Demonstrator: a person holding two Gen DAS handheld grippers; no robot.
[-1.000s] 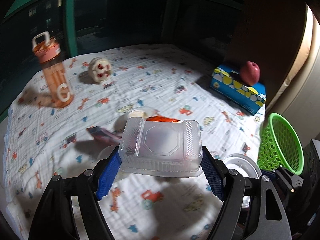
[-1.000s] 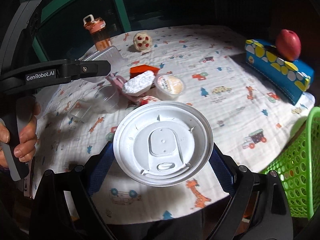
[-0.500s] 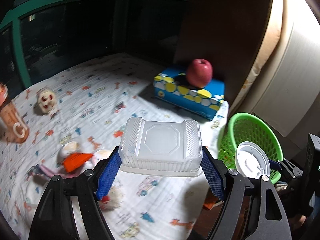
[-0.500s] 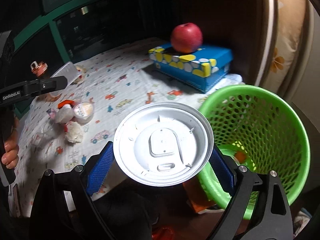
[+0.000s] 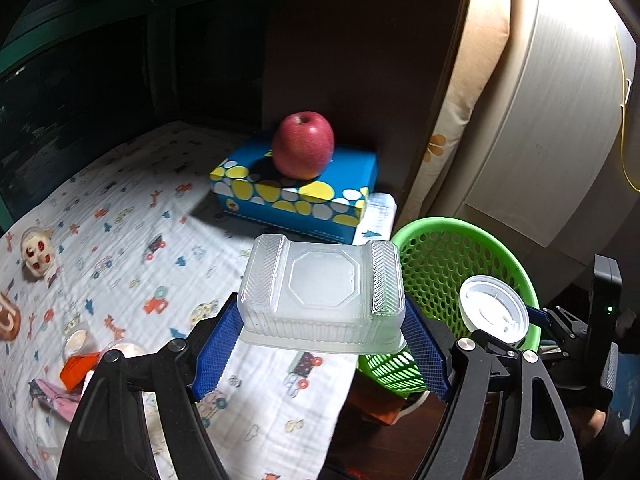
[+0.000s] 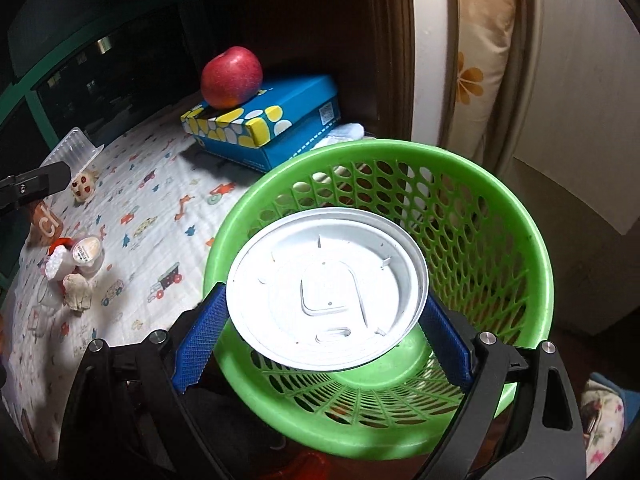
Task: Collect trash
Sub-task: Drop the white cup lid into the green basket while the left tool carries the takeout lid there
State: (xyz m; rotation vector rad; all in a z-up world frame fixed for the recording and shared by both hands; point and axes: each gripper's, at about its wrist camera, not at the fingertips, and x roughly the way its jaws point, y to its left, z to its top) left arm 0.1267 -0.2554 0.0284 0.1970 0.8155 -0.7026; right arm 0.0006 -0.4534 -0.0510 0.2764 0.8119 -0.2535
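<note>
The right gripper (image 6: 320,340) holds a white lid (image 6: 326,292) flat between its blue pads, over the mouth of the green basket (image 6: 500,216). The lid's rim is still pinched at both sides, so nothing has dropped yet. In the left wrist view the left gripper (image 5: 320,344) clamps a clear tray (image 5: 322,300) by its short ends, with the jaws spread wide to span it. The tray hangs over the desk (image 5: 132,240) edge, with the basket at about 3 o'clock from it and not yet under it.

To do the drop well, I would release the lid first, since it already sits inside the rim's outline as seen from the right wrist. Open the right jaws fully and cleanly so the lid falls flat rather than tipping onto the rim. Then clear the right gripper away before the left one carries the tray further toward 3 o'clock, until the whole tray lies over the opening. The tray is long next to the basket mouth, so tilting one end down should help it slide in.

More litter waits on the desk at about 8 o'clock in the left view: an orange scrap (image 5: 78,366) and small cups. The apple (image 5: 303,145) on the blue box (image 5: 296,196) at 12 o'clock looks like something to leave.
</note>
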